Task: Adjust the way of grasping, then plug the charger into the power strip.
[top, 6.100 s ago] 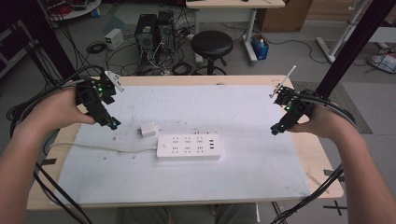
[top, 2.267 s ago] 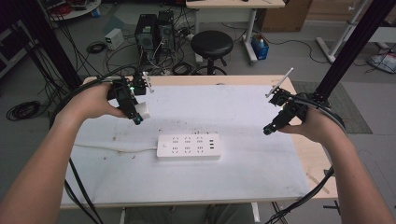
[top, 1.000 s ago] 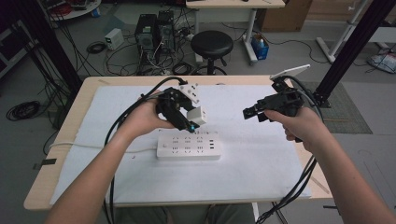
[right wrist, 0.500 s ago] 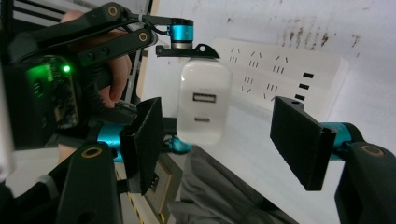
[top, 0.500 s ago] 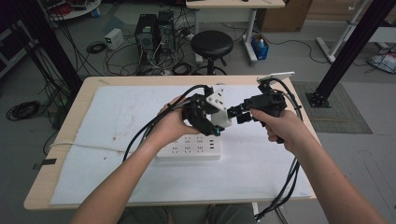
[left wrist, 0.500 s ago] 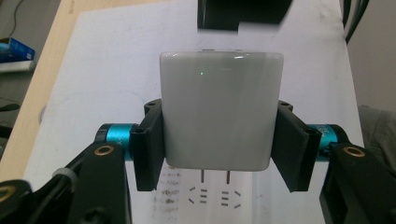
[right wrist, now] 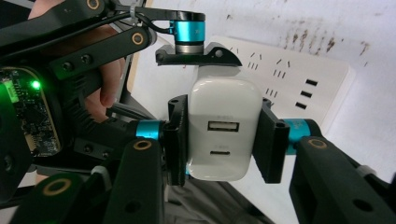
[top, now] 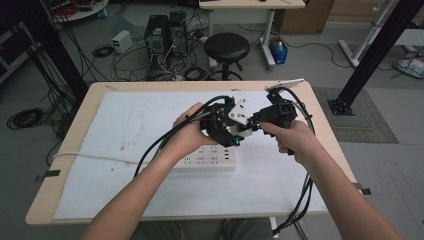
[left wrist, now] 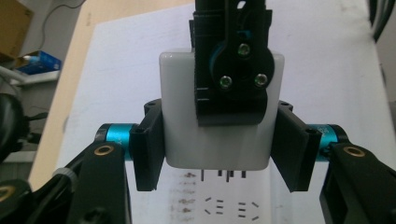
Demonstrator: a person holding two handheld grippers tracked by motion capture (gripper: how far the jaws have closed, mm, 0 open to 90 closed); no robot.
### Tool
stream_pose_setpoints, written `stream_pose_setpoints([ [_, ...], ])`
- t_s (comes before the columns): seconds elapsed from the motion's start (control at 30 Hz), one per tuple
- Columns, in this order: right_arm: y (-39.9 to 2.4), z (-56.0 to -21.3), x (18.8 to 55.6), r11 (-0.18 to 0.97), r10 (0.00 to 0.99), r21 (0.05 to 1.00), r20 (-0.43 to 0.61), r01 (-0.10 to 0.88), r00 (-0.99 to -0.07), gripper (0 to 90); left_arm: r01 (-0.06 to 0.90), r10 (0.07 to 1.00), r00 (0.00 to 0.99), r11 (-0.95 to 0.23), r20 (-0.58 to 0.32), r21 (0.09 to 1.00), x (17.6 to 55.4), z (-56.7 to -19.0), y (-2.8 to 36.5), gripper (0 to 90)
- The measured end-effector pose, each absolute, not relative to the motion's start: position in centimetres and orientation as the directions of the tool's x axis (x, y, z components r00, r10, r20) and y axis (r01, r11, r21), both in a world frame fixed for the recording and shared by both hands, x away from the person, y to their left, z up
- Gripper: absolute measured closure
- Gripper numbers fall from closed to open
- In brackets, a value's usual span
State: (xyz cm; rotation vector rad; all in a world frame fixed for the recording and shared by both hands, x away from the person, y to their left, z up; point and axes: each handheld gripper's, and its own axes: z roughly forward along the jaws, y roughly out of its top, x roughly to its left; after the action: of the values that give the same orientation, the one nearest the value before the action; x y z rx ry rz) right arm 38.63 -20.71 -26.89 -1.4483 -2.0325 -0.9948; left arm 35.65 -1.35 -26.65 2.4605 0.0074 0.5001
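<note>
A white USB charger point(top: 239, 112) hangs in the air over the white power strip point(top: 200, 161), gripped from both sides. My left gripper point(top: 229, 126) is shut on it; in the left gripper view the pads press its two sides point(left wrist: 215, 144), and its prongs point down at the strip's sockets point(left wrist: 224, 205). My right gripper point(top: 251, 125) has just been closing and now stands shut on the same charger point(right wrist: 224, 126), at the end with the USB ports. The other gripper's jaw crosses the charger's top in each gripper view.
The power strip's white cable point(top: 90, 156) runs off to the left across the white mat point(top: 130, 120) on the wooden table point(top: 75, 145). Black gripper cables point(top: 300, 200) trail toward the near edge. A stool point(top: 227, 47) and computers stand behind the table.
My left gripper carried the charger rightward to a spot above the power strip. My right gripper came in from the right, met it and closed on it.
</note>
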Motion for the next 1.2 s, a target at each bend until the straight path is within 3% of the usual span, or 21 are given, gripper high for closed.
stream_pose_setpoints([
  [0.03,-20.9,-26.8,38.7,0.188,0.632,0.318,0.685,0.929,-0.362,62.0,-0.118,0.127,0.913,-0.828,0.388,0.548,35.6,-26.6,-1.3,31.3],
  [0.17,-21.5,-26.5,38.7,0.191,0.655,0.343,0.654,0.92,-0.379,62.0,-0.068,0.158,0.909,-0.857,0.387,0.511,35.9,-26.7,-0.2,30.1],
  [0.2,-22.4,-25.6,38.7,0.239,0.715,0.406,0.541,0.882,-0.443,62.0,0.013,0.188,0.924,-0.886,0.334,0.463,36.5,-26.7,1.5,25.5],
  [0.37,-23.6,-24.1,38.7,0.328,0.739,0.455,0.423,0.828,-0.525,62.0,0.154,0.252,0.941,-0.912,0.226,0.379,37.5,-26.6,5.2,22.4],
  [0.4,-23.8,-23.7,38.7,0.364,0.752,0.463,0.366,0.808,-0.548,62.0,0.191,0.273,0.942,-0.916,0.198,0.352,37.7,-26.4,6.5,22.4],
  [0.43,-24.1,-22.8,38.5,0.455,0.755,0.465,0.25,0.759,-0.606,62.0,0.271,0.319,0.941,-0.911,0.113,0.31,38.0,-26.2,8.7,21.0],
  [0.53,-24.0,-21.9,38.2,0.59,0.726,0.423,0.096,0.688,-0.681,62.0,0.373,0.395,0.917,-0.896,0.047,0.239,38.4,-25.8,11.9,20.5],
  [0.63,-23.8,-21.7,38.1,0.626,0.716,0.399,0.049,0.671,-0.697,62.0,0.408,0.423,0.906,-0.887,0.027,0.214,38.5,-25.7,12.9,20.5],
  [0.7,-23.2,-21.1,37.7,0.756,0.629,0.313,-0.102,0.576,-0.77,61.9,0.496,0.504,0.863,-0.853,0.013,0.162,38.8,-25.5,16.1,20.5],
  [0.9,-23.0,-21.1,37.5,0.813,0.575,0.224,-0.168,0.537,-0.801,61.9,0.574,0.581,0.814,-0.81,0.022,0.121,39.2,-25.5,19.5,20.5],
  [1.2,-22.6,-21.4,37.6,0.838,0.539,0.212,-0.175,0.503,-0.824,61.9,0.593,0.601,0.799,-0.789,0.001,0.163,38.5,-24.8,21.5,20.5],
])
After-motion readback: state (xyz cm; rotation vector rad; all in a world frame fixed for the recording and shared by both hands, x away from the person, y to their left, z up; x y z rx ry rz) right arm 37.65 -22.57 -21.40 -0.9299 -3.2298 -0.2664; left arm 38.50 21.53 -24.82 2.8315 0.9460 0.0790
